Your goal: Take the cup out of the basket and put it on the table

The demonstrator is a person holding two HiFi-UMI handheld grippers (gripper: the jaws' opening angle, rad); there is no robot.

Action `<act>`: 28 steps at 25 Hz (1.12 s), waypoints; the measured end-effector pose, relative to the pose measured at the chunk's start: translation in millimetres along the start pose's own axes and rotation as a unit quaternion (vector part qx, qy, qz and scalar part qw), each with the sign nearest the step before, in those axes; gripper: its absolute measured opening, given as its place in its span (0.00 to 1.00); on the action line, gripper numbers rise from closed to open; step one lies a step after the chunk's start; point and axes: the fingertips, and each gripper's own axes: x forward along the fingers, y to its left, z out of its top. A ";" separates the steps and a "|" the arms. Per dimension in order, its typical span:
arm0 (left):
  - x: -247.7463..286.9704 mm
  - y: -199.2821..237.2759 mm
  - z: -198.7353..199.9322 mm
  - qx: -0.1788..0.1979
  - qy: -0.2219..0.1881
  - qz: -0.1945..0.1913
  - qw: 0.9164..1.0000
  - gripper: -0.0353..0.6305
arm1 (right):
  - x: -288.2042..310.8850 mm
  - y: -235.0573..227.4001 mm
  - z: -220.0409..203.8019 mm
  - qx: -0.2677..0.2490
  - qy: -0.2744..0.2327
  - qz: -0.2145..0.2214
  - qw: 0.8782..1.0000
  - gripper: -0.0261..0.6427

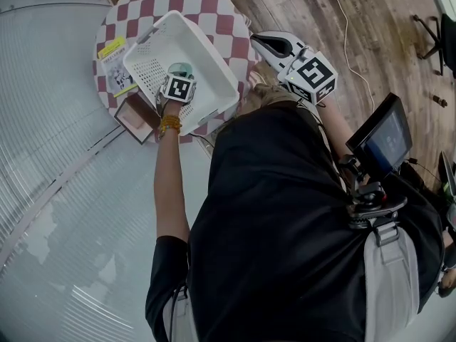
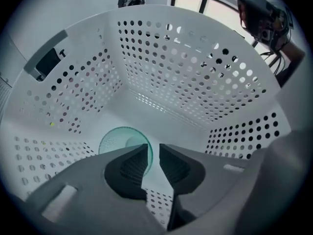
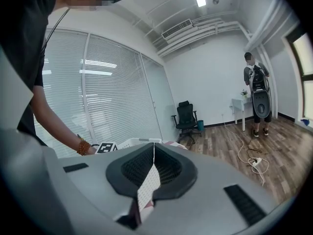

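Observation:
A white perforated basket (image 1: pixel 214 77) stands on the round table with a red and white checked cloth (image 1: pixel 214 9). A translucent teal cup (image 1: pixel 182 68) sits on the basket's floor, its mouth facing the camera in the left gripper view (image 2: pixel 115 142). My left gripper (image 2: pixel 152 153) is down inside the basket (image 2: pixel 195 82), right at the cup. Its jaws are open by a narrow gap, and the left jaw covers the cup's right side. My right gripper (image 1: pixel 265 43) hangs in the air beside the table's right edge. In the right gripper view it (image 3: pixel 154 145) is shut and empty.
A yellow and white booklet (image 1: pixel 114 64) and a brown box (image 1: pixel 135 117) lie on the table left of the basket. A monitor (image 1: pixel 385 137) juts out at my right side. Across the wood floor are an office chair (image 3: pixel 187 115), a standing person (image 3: pixel 257 94) and a cable (image 3: pixel 252 155).

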 end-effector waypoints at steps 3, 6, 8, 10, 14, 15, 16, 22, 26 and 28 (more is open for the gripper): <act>3.1 -2.7 -4.3 -0.002 0.011 -0.006 1.000 0.16 | 1.0 -0.3 0.8 0.000 -0.001 0.000 1.000 0.06; 3.9 -3.0 -4.6 0.001 0.013 -0.006 1.000 0.16 | 1.6 0.1 1.4 0.000 -0.002 0.001 1.000 0.06; 3.9 -1.6 -2.6 0.005 0.009 -0.003 1.000 0.16 | 1.8 0.5 1.3 0.000 -0.002 0.001 1.000 0.06; 4.6 -1.4 -3.3 0.005 0.012 -0.004 1.000 0.16 | 1.8 0.5 0.9 0.001 -0.001 0.001 1.000 0.06; 6.3 -0.4 -5.9 0.015 0.023 0.002 1.000 0.12 | 0.4 -1.6 -0.3 0.003 -0.001 -0.002 1.000 0.06; 6.5 -0.3 -7.5 0.014 0.027 0.002 1.000 0.11 | 0.0 -2.1 -0.5 0.003 -0.002 -0.003 1.000 0.06; 6.3 -0.2 -8.3 0.014 0.028 0.002 1.000 0.10 | -0.2 -2.4 -0.6 0.003 -0.003 -0.004 1.000 0.06; 3.0 1.2 -7.3 0.012 0.023 0.011 1.000 0.09 | 1.9 -0.5 0.4 0.002 -0.004 0.000 1.000 0.06; 2.0 1.9 -7.5 0.010 0.022 0.016 1.000 0.09 | 4.1 2.2 1.2 -0.001 -0.005 0.006 1.000 0.06; 0.4 3.9 -5.4 0.007 0.015 0.023 1.000 0.09 | 5.0 3.2 1.6 -0.002 -0.006 0.008 1.000 0.06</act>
